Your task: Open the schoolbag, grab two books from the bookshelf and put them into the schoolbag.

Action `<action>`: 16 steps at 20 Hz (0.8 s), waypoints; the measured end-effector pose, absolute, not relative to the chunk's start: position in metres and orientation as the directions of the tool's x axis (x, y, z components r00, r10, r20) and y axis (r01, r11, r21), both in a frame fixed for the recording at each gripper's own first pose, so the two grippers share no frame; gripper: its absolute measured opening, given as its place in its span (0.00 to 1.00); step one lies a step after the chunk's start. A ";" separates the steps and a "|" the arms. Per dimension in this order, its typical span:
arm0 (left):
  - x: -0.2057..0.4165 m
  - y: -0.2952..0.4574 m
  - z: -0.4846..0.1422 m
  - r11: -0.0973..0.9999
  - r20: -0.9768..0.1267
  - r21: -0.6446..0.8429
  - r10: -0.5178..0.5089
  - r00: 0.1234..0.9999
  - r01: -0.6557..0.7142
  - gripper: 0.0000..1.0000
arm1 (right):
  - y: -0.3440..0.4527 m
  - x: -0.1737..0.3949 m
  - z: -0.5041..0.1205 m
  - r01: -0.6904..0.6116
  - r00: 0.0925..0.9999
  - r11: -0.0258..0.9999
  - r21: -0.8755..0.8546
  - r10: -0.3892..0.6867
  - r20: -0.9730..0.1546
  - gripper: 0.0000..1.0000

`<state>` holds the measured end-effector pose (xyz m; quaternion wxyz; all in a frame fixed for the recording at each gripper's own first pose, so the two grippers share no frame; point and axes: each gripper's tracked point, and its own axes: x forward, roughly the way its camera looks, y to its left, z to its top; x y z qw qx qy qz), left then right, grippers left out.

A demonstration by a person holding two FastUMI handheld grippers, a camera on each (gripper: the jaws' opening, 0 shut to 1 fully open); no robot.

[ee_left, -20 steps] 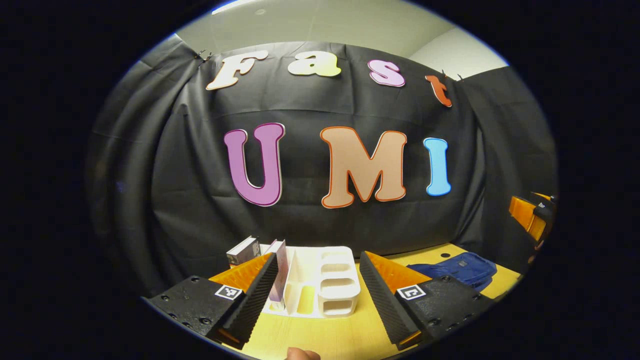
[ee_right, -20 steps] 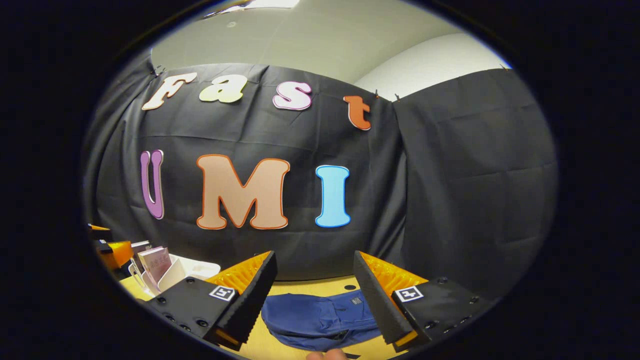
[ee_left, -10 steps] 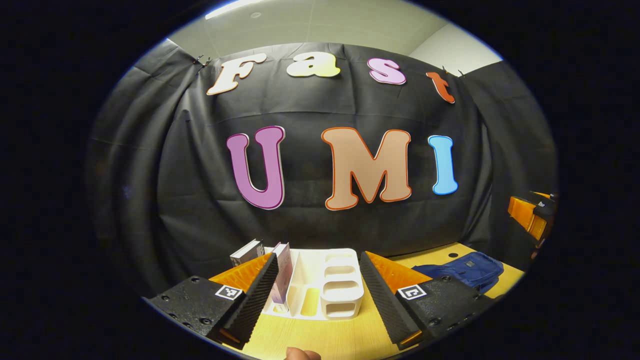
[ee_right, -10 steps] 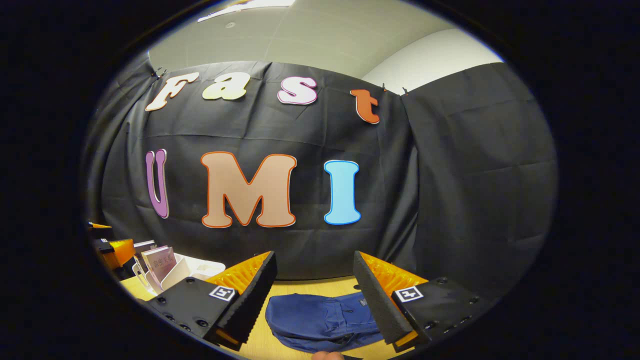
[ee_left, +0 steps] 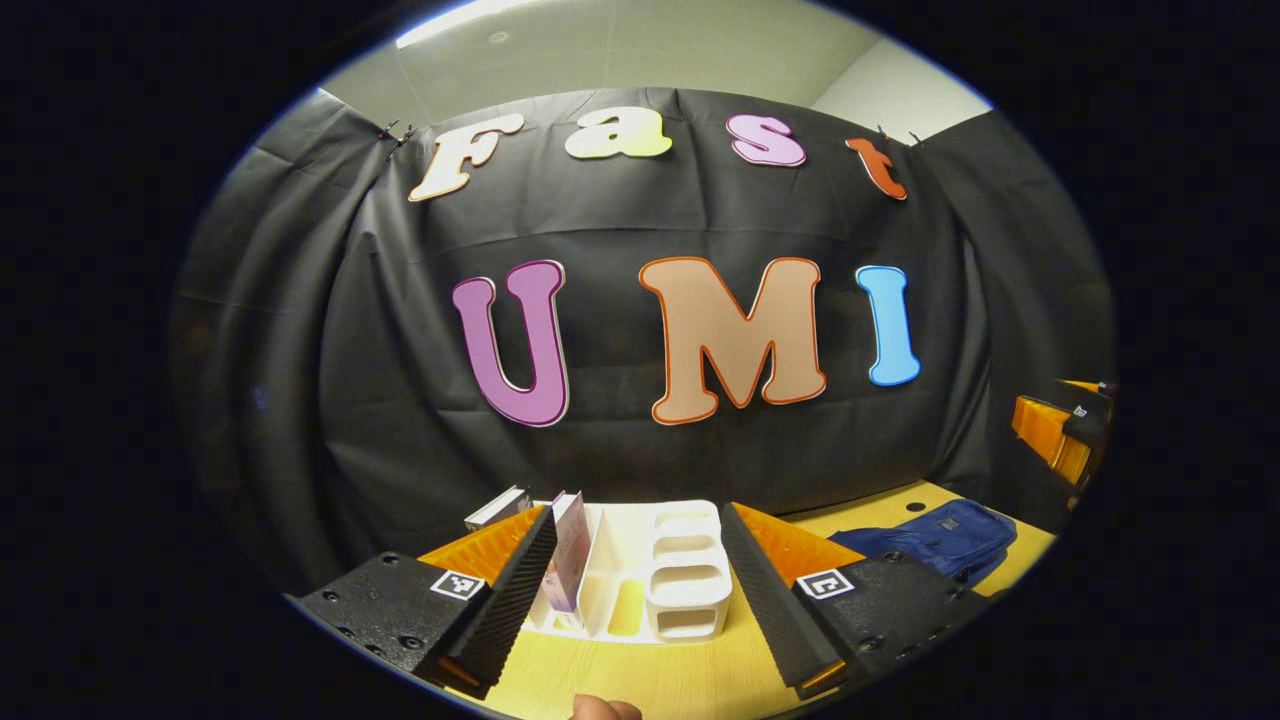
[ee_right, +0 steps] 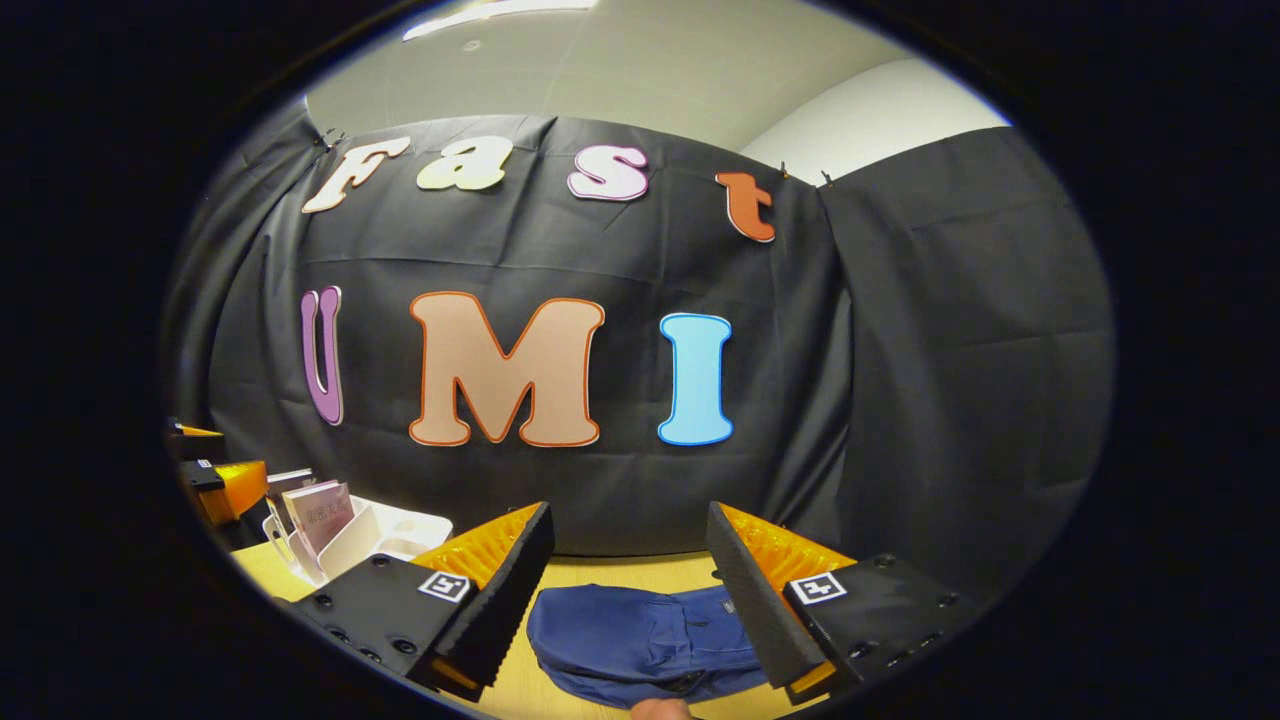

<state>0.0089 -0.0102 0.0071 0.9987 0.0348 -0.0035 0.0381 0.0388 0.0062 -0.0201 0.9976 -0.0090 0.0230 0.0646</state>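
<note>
A light wooden worktop (ee_left: 690, 670) stands before a black cloth wall. In the left gripper view, the left gripper (ee_left: 640, 580) hangs above the worktop with its two fingers spread wide and nothing between them. Beyond it sits a white bookshelf (ee_left: 655, 575), a low rack with several compartments. One book (ee_left: 570, 550) stands upright in a slot on the rack's left side, just behind the gripper's left finger, and a second book (ee_left: 497, 507) leans at the rack's far left end. Farther right on the worktop lies the blue schoolbag (ee_left: 940, 535), flat and closed, well apart from the rack. The other gripper shows at the right edge of this view.

In the right gripper view, the right gripper (ee_right: 630, 590) is likewise wide open and empty, hovering above the schoolbag (ee_right: 640, 640), which lies between its fingers. The bookshelf (ee_right: 385, 530) with its books (ee_right: 318, 512) sits to the left. A fingertip (ee_right: 660, 708) shows at the bottom edge.
</note>
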 end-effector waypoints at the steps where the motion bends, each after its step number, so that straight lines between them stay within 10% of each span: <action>1: 0.009 -0.010 0.006 0.994 0.009 0.073 0.080 0.997 -0.081 0.96 | 0.007 0.043 -0.025 -0.138 0.989 0.990 -0.041 0.135 -0.060 1.00; 8: 0.006 0.002 0.001 0.988 -0.003 0.085 0.132 0.991 -0.131 0.96 | 0.032 0.066 -0.086 -0.379 0.920 0.851 -0.363 0.305 -0.246 0.98; 16: 0.000 0.026 -0.004 0.974 -0.010 0.079 0.215 0.977 -0.213 0.96 | 0.058 0.059 -0.235 -0.626 0.776 0.343 -0.700 0.367 -0.514 0.93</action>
